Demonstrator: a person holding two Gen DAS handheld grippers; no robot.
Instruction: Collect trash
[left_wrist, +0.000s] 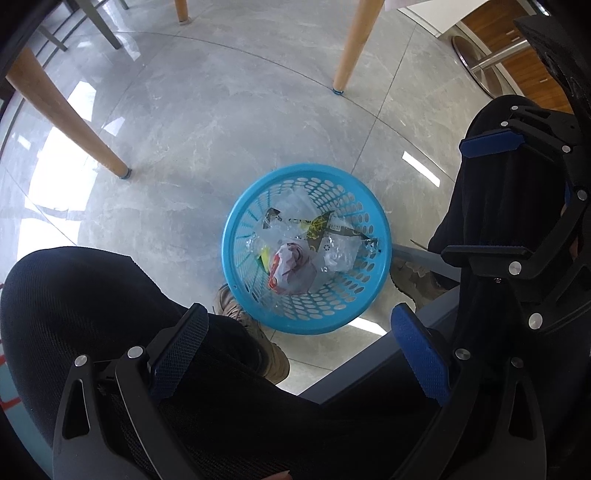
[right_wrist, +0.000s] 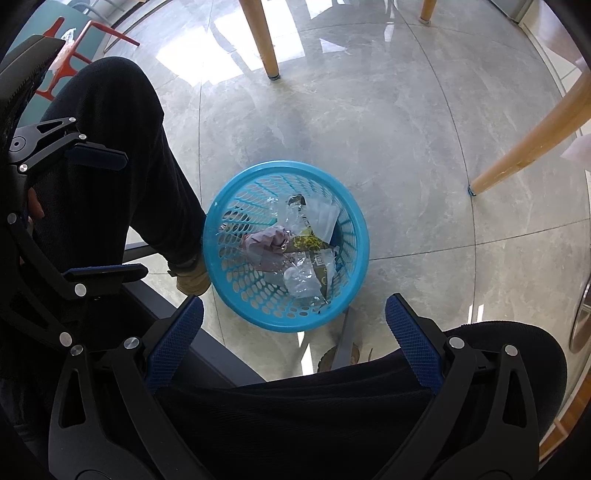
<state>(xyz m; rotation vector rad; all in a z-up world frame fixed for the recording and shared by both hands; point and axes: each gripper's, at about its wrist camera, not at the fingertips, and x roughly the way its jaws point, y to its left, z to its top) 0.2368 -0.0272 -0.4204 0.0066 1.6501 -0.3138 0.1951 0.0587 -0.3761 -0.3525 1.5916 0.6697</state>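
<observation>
A blue perforated plastic basket (left_wrist: 236, 229) stands on the grey tile floor; it also shows in the right wrist view (right_wrist: 354, 229). Inside lie a crumpled white and red wrapper (left_wrist: 291, 269), clear plastic (left_wrist: 340, 254) and a black and yellow packet (left_wrist: 317, 225). My left gripper (left_wrist: 299, 347) is open and empty, high above the basket's near rim. My right gripper (right_wrist: 293, 332) is open and empty, also above the near rim. The right gripper also shows at the right of the left wrist view (left_wrist: 487, 195), and the left gripper at the left of the right wrist view (right_wrist: 99, 218).
The person's dark-trousered legs (left_wrist: 92, 310) and tan shoes (left_wrist: 266, 347) flank the basket. Wooden table legs (left_wrist: 351, 48) stand on the floor beyond it. A dark table edge (left_wrist: 369, 373) runs under the grippers. A red chair (right_wrist: 70, 55) is at far left.
</observation>
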